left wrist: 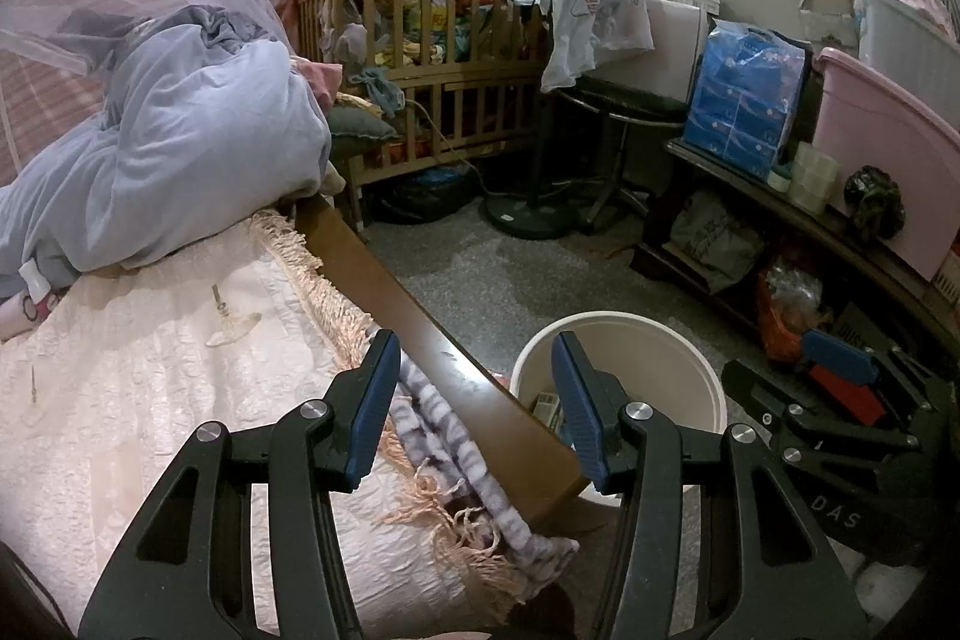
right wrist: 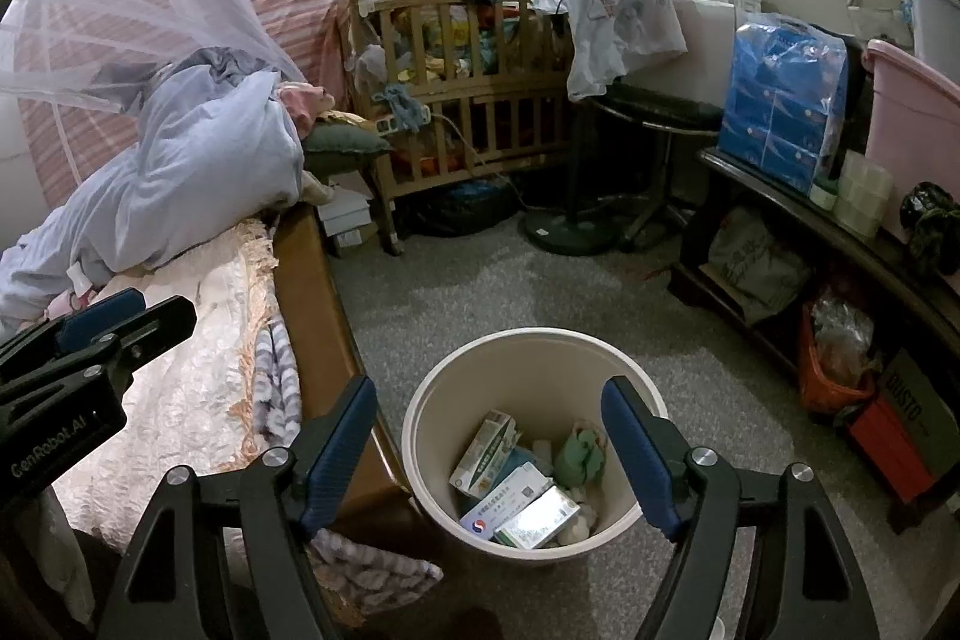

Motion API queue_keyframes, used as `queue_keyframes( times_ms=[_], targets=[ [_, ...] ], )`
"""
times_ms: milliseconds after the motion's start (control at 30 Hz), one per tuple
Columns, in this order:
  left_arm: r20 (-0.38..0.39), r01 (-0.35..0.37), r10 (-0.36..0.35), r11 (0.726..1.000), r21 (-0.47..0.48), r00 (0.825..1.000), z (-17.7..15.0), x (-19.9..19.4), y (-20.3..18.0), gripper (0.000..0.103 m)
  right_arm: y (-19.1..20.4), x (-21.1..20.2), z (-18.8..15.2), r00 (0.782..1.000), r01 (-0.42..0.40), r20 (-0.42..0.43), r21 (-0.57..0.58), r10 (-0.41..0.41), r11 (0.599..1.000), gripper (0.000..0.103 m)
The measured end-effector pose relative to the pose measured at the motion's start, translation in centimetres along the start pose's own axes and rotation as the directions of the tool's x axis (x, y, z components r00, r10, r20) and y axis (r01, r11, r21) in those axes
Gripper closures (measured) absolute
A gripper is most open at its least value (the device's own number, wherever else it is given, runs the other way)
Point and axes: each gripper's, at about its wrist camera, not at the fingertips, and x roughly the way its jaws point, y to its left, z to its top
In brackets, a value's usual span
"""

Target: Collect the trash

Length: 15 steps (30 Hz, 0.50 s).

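Right wrist view is showing the inside of the white trash bin (right wrist: 534, 382): medicine boxes (right wrist: 510, 484) and a green crumpled piece (right wrist: 579, 454) lying at the bottom. Left wrist view is catching only the bin's rim (left wrist: 624, 334), contents mostly hidden, but showing small bits (left wrist: 231, 322) lying on the cream bedspread (left wrist: 120, 400). Right gripper (right wrist: 489, 436) is hovering over the bin, fingers spread wide, holding nothing. Left gripper (left wrist: 477, 394) is also gaping wide and empty, straddling the wooden bed rail (left wrist: 420, 322), bin just beside it.

Both wrist views forward-down, sharing bin (right wrist: 531, 445), bed (left wrist: 150, 400).
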Motion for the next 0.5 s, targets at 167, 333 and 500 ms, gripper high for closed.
queue_keyframes(
  times_ms=[167, 333, 500],
  targets=[
    [-0.002, 0.002, -0.002, 1.0, 0.0, 1.0, -0.07, 0.03, 0.13, 0.052, -0.07, 0.16, -0.32, 1.0, 0.002, -0.006, -0.002, -0.002, 1.0, 0.027],
    [-0.002, 0.002, -0.002, 1.0, -0.001, 1.0, -0.05, 0.03, 0.15, 0.052, -0.1, 0.27, -0.36, 1.0, 0.001, -0.009, -0.002, -0.001, 1.0, 0.027],
    [-0.002, 0.003, -0.003, 1.0, 0.0, 1.0, -0.06, 0.03, 0.2, 0.052, -0.16, 0.43, -0.59, 1.0, 0.0, -0.017, -0.006, 0.0, 1.0, 0.027]
  ],
)
